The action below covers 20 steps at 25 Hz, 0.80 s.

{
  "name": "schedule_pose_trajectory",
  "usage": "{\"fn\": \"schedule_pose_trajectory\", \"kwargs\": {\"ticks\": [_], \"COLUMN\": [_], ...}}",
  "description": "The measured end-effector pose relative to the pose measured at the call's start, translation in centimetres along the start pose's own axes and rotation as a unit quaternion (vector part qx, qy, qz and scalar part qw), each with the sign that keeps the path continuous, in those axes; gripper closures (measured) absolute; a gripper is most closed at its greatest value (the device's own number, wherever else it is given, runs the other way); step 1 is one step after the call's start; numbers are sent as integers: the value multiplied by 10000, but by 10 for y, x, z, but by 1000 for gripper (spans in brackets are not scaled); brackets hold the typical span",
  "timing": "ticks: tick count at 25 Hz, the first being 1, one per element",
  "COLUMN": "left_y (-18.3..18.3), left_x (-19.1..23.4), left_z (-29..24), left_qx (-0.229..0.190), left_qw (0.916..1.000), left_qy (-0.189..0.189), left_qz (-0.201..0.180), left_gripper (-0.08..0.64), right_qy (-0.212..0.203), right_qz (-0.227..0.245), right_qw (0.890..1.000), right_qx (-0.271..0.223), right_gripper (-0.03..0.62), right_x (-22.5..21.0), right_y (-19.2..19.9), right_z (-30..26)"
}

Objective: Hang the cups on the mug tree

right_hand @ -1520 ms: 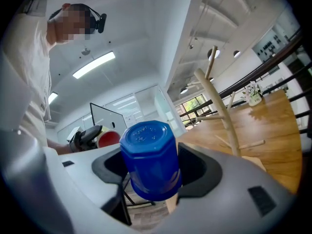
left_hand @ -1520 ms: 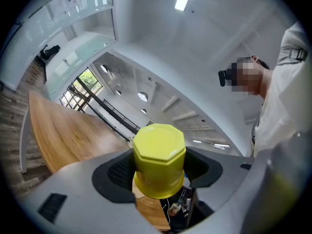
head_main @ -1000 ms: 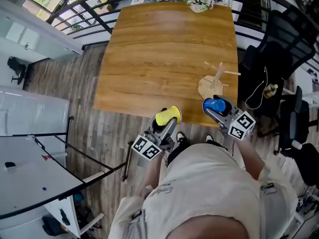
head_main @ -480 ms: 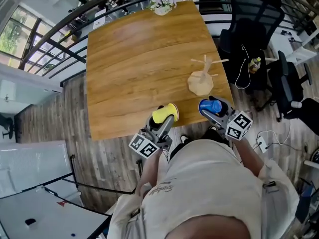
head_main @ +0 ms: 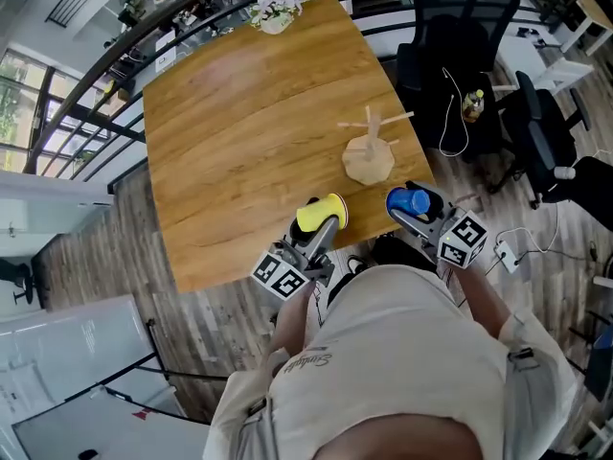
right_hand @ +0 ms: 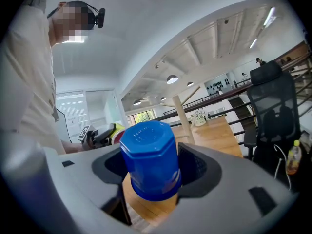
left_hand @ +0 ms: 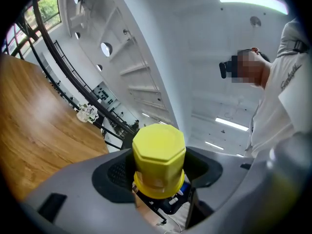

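Observation:
A wooden mug tree (head_main: 368,148) with bare pegs stands near the right front of the wooden table (head_main: 239,132). My left gripper (head_main: 321,220) is shut on a yellow cup (head_main: 322,213) (left_hand: 158,159) held over the table's near edge, left of the tree. My right gripper (head_main: 410,207) is shut on a blue cup (head_main: 409,202) (right_hand: 148,159), just off the table's front right corner, below the tree. Both cups point bottom-outward from the jaws. The tree's trunk (right_hand: 181,117) shows behind the blue cup in the right gripper view.
A flower pot (head_main: 273,14) sits at the table's far edge. Black office chairs (head_main: 450,60) stand to the right of the table, one with a cable and a small bottle (head_main: 472,103) on it. A railing runs behind the table. Wood floor lies below me.
The head view has swung, so the table now lies tilted and further left in frame. Both grippers keep their cups and stay near the table's front edge.

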<state>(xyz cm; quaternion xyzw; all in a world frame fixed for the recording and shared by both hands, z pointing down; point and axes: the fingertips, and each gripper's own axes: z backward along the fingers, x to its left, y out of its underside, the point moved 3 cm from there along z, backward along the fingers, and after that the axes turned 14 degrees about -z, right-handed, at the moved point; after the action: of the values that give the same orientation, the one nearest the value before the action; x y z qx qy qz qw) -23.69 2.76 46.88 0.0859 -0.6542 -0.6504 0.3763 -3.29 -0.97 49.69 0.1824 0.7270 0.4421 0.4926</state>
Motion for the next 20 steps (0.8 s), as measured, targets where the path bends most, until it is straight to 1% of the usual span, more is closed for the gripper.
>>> {"fn": "schedule_pose_trajectory", "kwargs": {"ticks": [4, 6, 8, 11, 14, 16, 18, 20], "left_y": [-6, -5, -3, 2, 7, 8, 8, 10], "left_x": [6, 11, 18, 22, 25, 25, 26, 27], "left_z": [-21, -34, -45, -56, -69, -77, -83, -90], "left_qx": [141, 223, 254, 243, 183, 209, 250, 257], "left_qw": [9999, 9997, 9997, 9996, 9995, 9994, 9993, 9992], "left_qy": [-18, -9, -17, -44, -76, -113, -127, -147], "left_qz": [-46, -95, -47, 95, 228, 233, 230, 252], "left_gripper": [264, 264, 264, 264, 264, 264, 264, 264], "right_qy": [-151, -225, -368, -555, -578, -609, -620, -620], "right_qz": [52, 26, 62, 343, 652, 753, 751, 611], "right_qw": [9996, 9990, 9978, 9956, 9934, 9916, 9903, 9901], "right_qx": [-226, -391, -548, -671, -746, -863, -991, -1103], "right_gripper": [310, 310, 310, 310, 310, 310, 310, 310], "right_x": [-10, -15, -15, -11, -14, -17, -25, -38], "right_y": [-32, -52, -76, -106, -129, -143, -153, -160], "right_z": [-3, -3, -4, -1, 4, 7, 8, 7]}}
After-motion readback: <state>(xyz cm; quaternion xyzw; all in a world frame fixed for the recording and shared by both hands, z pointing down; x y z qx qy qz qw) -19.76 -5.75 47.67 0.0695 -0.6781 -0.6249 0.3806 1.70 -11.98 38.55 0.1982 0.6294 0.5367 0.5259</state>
